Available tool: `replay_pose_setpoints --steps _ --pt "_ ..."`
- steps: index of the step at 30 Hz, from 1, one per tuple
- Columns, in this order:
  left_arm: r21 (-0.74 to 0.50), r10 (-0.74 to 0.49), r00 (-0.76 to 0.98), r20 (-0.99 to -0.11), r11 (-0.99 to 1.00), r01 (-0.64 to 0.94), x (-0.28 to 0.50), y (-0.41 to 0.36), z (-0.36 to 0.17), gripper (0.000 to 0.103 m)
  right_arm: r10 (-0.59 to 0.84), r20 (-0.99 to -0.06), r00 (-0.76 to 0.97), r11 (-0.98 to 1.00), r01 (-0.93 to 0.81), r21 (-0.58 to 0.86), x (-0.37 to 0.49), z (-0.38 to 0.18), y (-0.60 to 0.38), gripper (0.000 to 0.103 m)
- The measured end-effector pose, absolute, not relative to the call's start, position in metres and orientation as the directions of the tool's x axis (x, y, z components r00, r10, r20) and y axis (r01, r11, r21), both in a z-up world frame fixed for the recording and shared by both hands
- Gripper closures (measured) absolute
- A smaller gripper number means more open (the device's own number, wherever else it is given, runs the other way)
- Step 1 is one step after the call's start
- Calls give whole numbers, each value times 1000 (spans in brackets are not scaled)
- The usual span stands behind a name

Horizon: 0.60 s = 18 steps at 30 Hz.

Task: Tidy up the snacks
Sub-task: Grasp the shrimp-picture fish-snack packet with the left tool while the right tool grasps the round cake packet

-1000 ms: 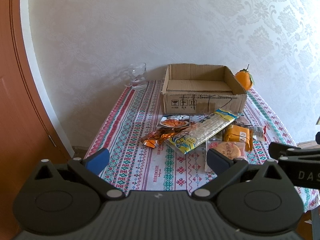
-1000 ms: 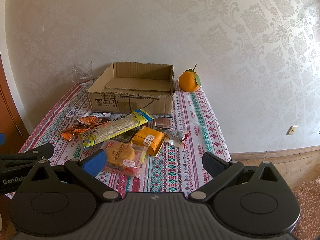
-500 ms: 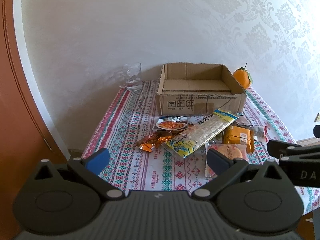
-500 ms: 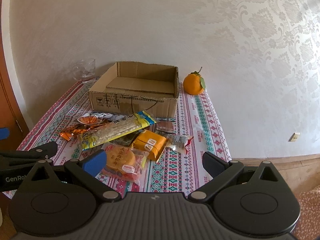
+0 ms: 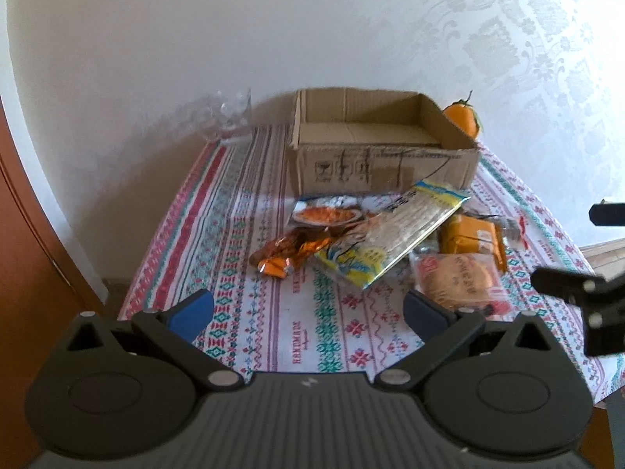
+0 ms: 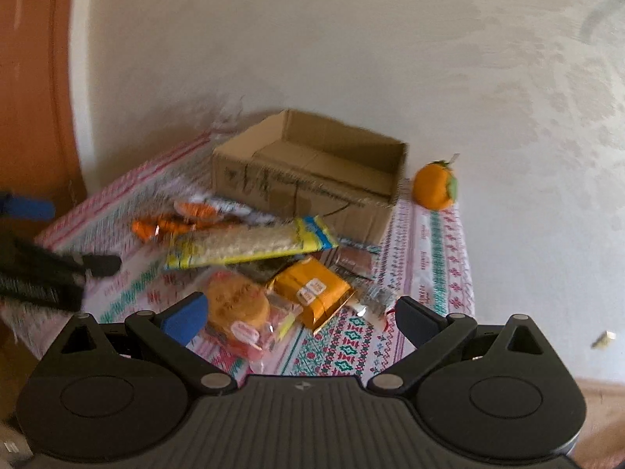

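Left tool [image 5: 308, 308] and right tool [image 6: 300, 310]: both released, fingers spread wide, nothing between them, hovering over the near edge of the bench [image 5: 242, 203] with its patterned red-green cloth. Snack pile mid-bench: long yellow-blue noodle packet [image 5: 390, 234] lying across an orange foil wrapper [image 5: 285, 254], an orange boxed snack [image 6: 312, 289], and a clear-wrapped round pastry [image 6: 238, 305]. Open brown cardboard box [image 5: 383, 156] sits just behind the pile, empty.
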<state>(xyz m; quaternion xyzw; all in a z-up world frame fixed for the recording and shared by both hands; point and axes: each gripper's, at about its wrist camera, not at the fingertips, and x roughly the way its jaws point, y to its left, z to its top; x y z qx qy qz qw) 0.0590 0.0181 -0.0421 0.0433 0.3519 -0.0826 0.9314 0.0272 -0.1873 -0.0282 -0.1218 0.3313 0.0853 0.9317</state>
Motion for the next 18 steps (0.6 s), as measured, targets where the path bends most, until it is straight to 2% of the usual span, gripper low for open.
replay_pose_setpoints --steps 5,10,18 --pt "51 -96 721 -686 983 179 70 25 -53 1 176 -687 705 905 -391 -170 44 -45 -180 0" --pt "9 -129 691 -711 981 192 81 31 -59 1 252 -722 644 825 -533 -188 67 -58 -167 0" --pt "-14 -129 660 -741 984 176 98 28 -67 1 341 -765 546 761 -638 -117 95 -74 -166 0"
